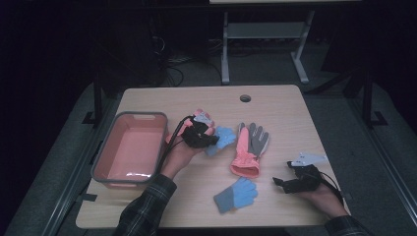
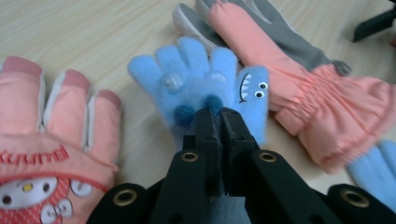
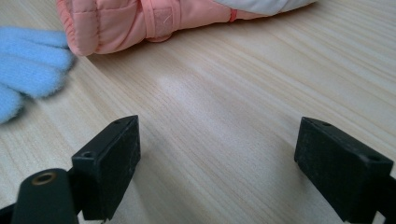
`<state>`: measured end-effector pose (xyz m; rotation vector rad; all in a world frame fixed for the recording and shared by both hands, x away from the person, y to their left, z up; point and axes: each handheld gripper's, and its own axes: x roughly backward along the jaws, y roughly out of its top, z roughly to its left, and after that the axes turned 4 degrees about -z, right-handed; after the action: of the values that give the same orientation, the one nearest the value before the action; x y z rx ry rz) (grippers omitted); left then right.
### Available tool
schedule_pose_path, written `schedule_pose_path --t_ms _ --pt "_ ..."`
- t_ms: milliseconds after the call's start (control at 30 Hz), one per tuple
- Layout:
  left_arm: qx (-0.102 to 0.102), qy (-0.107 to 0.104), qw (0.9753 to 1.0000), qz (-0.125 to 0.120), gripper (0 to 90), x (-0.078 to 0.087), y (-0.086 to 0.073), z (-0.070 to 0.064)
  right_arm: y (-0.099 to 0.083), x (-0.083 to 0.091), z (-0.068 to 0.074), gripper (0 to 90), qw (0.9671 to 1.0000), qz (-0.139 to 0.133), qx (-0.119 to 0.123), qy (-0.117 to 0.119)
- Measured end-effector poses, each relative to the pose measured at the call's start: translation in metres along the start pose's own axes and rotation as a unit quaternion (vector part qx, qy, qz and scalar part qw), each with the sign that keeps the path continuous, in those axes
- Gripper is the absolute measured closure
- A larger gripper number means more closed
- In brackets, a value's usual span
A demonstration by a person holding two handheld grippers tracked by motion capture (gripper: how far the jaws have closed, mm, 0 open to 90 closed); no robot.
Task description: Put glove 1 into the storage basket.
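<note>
My left gripper (image 1: 210,140) (image 2: 219,115) is shut on a fluffy blue glove (image 1: 224,138) (image 2: 198,79) with a shark face, pinching it near the palm on the table. A pink glove with a cartoon patch (image 1: 200,117) (image 2: 51,135) lies to its left. On its other side lies a pink and grey ski glove (image 1: 249,146) (image 2: 299,84). A second blue glove (image 1: 236,194) (image 3: 28,77) lies near the front edge. My right gripper (image 1: 281,182) (image 3: 219,163) rests low at the front right, open, with bare wood between its jaws and the pink cuff (image 3: 121,23) ahead.
A pink bin with a grey rim (image 1: 140,114) stands empty at the table's left side. The wooden table (image 1: 285,113) has a cable hole (image 1: 245,98) near its far edge. Dark floor and a desk frame (image 1: 224,49) lie beyond.
</note>
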<state>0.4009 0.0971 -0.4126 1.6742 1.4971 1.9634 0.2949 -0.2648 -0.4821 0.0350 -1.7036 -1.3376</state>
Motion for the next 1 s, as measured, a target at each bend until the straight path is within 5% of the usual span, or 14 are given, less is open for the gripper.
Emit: schedule_pose_path --t_ms 200,533,800,1000 --pt "-0.004 -0.005 0.9999 -0.013 86.5 0.013 -0.006 -0.014 0.0 0.0 0.0 13.8 1.0 0.0 0.0 0.0" --pt "-0.021 -0.043 0.9985 -0.028 86.5 0.035 -0.016 -0.044 0.0 0.0 0.0 13.8 1.0 -0.001 0.001 0.0" --pt "-0.041 -0.069 0.9965 -0.023 86.5 0.039 -0.027 -0.066 0.0 0.0 0.0 13.8 1.0 0.0 -0.001 0.0" --pt "-0.038 -0.085 0.9955 -0.018 86.5 0.038 -0.036 -0.08 0.0 0.0 0.0 13.8 1.0 0.0 0.0 0.0"
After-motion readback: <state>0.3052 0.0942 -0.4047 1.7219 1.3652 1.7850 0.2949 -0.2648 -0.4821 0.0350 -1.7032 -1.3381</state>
